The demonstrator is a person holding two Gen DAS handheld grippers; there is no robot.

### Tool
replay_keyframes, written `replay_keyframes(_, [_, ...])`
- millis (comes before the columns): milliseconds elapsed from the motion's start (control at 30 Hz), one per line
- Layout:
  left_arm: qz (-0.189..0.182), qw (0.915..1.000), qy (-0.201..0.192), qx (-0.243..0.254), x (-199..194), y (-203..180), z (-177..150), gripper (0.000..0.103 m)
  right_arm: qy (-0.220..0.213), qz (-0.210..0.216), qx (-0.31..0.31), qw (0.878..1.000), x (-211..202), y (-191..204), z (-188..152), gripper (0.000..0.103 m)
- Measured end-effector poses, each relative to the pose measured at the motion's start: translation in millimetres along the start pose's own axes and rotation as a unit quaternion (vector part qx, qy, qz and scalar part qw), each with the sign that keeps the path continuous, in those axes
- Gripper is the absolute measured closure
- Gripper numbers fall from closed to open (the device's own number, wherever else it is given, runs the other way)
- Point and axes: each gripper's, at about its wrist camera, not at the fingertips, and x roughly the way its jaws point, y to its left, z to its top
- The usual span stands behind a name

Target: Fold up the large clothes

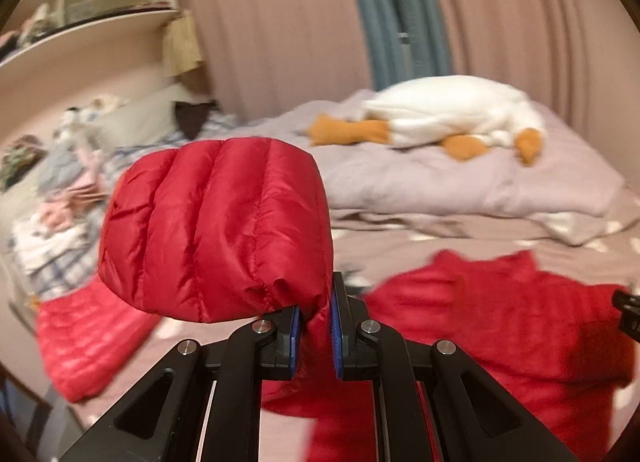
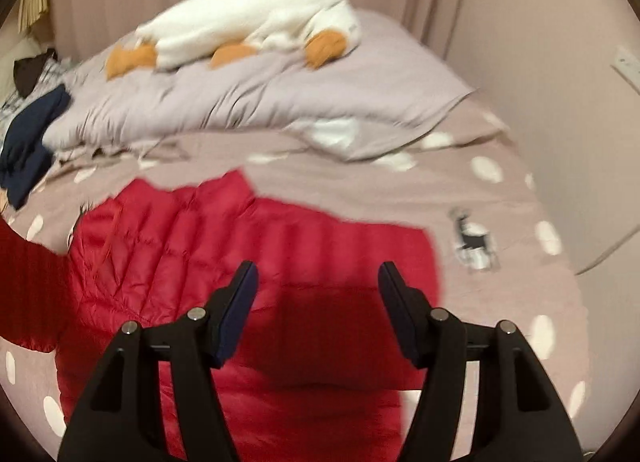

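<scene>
- On the bed [image 2: 400, 190], a red quilted jacket [image 2: 248, 262] lies spread across the dotted taupe sheet, its body flat under both cameras.
- Left hand-held gripper [image 1: 314, 326]: jaws clamped tight on a gathered edge of the jacket [image 1: 212, 230]; a puffed, stitched fold, likely a sleeve end, stands lifted above the fingers, clear of the bed [image 1: 460, 238].
- Right hand-held gripper [image 2: 318, 302]: jaws stand well apart with nothing between them; it hovers over the jacket's flat body, and no contact shows.
- No brand, label or readable writing shows on the jacket, the bedding or either tool. One small dark-and-white animal print [image 2: 474, 240] marks the sheet to the right of the jacket; its detail is too blurred to read.
- Shelves [image 1: 88, 10] at upper left of the left wrist view hold pale items, too blurred to name.
- Loose clothes [image 1: 60, 214], checked, pink and white, are heaped along the bed's left side, beside the jacket's far part.
- White plush goose [image 2: 248, 22] with orange feet lies on a rumpled lilac duvet [image 2: 240, 98] at the head of the bed, well apart from the jacket.
- Navy garment [image 2: 28, 146] sits at the duvet's left end.
- Pink curtains [image 1: 280, 22] hang behind, a blue-grey strip between them.
</scene>
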Motion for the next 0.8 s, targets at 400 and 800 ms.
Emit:
replay_keyframes(400, [-0.068, 0.9918, 0.104, 0.029, 12, -118, -23, 0.093, -0.019, -0.025, 0.031, 0.999, -51, -69, 4, 0.042])
replay_keyframes(800, [-0.061, 0.9903, 0.125, -0.007, -18, -113, -41, 0.043, -0.002, -0.043, 0.069, 0.997, -43, -91, -3, 0.060])
